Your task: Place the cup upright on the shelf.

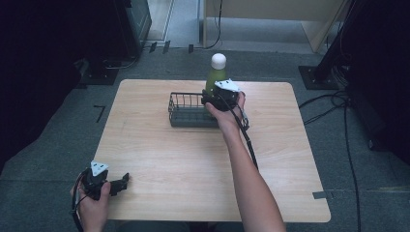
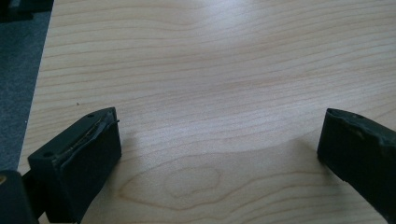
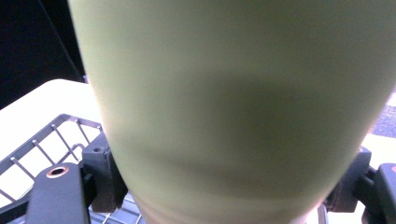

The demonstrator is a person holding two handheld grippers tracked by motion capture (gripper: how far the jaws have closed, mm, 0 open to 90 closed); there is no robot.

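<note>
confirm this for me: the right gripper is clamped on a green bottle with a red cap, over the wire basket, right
Not quite: the cap is white, not red, as the high view shows. The rest holds: the right gripper is shut on the green bottle over the wire basket.

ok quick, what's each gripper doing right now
Left gripper: open, holding nothing, low over the table at its near left corner.
Right gripper: shut on the green bottle, at the wire basket.
</note>
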